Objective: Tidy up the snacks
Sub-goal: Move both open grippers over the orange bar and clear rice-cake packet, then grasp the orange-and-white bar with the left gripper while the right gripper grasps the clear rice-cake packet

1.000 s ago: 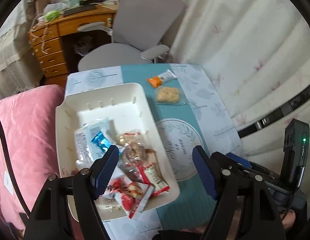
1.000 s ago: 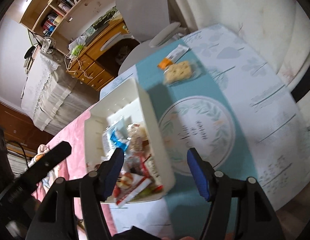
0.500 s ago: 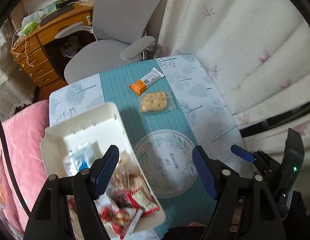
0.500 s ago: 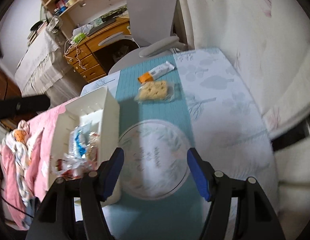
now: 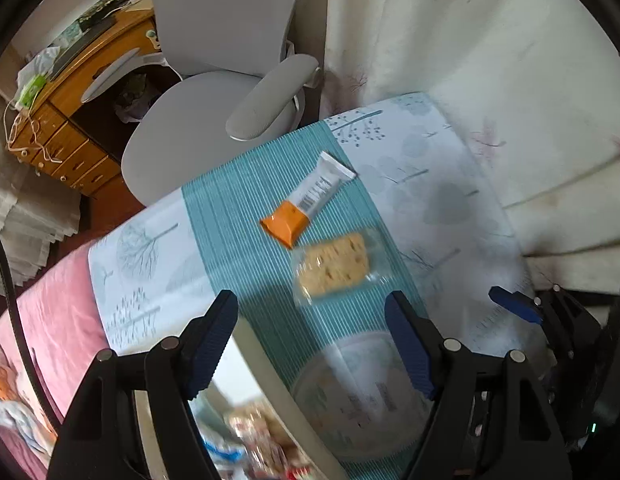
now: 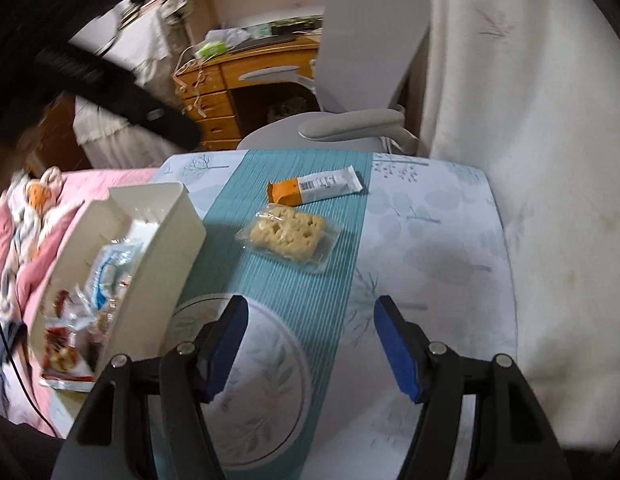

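A clear-wrapped cracker (image 5: 334, 266) (image 6: 287, 232) lies on the teal runner, just this side of an orange-and-white snack bar (image 5: 307, 200) (image 6: 316, 190). My left gripper (image 5: 312, 328) hovers open above the table, a short way short of the cracker, nothing between its fingers. My right gripper (image 6: 310, 336) is also open and empty, over the round leaf print, with the cracker ahead of it. The white bin (image 6: 165, 248) (image 5: 269, 380) with several wrapped snacks stands to the left. The right gripper's blue fingertip (image 5: 514, 306) shows at the right of the left wrist view.
A small table with a leaf-patterned cloth (image 6: 430, 248) stands against a white curtain (image 6: 530, 120). A grey office chair (image 5: 213, 120) and a wooden desk (image 6: 229, 80) are behind it. A pink bed (image 5: 57, 332) lies left of the table.
Both grippers have swung away from over the bin towards the far end of the table, so the cracker and the bar sit nearer the middle. The right view has rolled level. Openings are unchanged.
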Tool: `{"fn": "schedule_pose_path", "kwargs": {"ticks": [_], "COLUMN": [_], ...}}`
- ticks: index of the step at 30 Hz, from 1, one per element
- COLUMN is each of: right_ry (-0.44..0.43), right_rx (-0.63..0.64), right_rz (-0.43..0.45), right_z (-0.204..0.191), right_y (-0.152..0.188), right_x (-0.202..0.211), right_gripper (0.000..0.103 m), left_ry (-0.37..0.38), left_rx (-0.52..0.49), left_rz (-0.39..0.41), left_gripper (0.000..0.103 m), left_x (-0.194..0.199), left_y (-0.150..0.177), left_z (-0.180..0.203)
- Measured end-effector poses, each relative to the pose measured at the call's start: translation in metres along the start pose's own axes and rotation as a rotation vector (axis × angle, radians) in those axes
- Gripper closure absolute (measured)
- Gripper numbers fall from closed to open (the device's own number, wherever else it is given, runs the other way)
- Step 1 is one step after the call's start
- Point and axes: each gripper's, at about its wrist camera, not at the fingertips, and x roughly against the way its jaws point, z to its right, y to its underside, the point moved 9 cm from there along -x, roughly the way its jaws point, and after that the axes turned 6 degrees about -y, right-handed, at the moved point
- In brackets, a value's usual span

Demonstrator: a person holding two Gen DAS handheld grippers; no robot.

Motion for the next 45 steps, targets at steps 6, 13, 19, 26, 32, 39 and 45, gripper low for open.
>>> {"fn": "schedule_pose_path", "kwargs": {"ticks": [6,13,19,26,32,39,45], "right_ry": [-0.024,-0.018,-0.053,-0.059,-0.081,-0.111,-0.117], "right_rx": [0.114,0.260,0.330,0.410,0.391,0.352,0.327], "right_rz": [0.012,0.062,0.053,0.055,0.062,0.003,-0.028], "right_z": [0.007,0.006,0.000,-0.016,-0.019,-0.016,-0.014], "right_y": [-0.015,-0.031,-0.030,-0.033,-0.036,-0.035,-0.033], "right_x": [-0.039,-0.083,-0.117,-0.144,-0.158,-0.171,-0.171], "right_gripper": [0.033,0.024,0.024,0.024,0.023,0.024,0.034], "left_ry": [-0.026,-0.033,-0.051,-0.039,0.027,0.050,0.018], "left_rx": [-0.026,-0.073,-0.121,-0.144,-0.121,-0.093,-0.096], "left_rz": [-0.004,-0.002,-0.017,-0.023,-0.023,0.002,-0.010], "left_gripper": [0.028,0.028,0.028,0.028,0.030,0.049,0.057], "left_x": [-0.054,-0.116,-0.153,-0.181,-0.192,-0.191,-0.188], "left_y": [-0.036,-0.061,-0.069,-0.076,-0.080,-0.090,-0.087], "left_z": [-0.002,0.000,0.007,0.017,0.026,0.030,0.031]}}
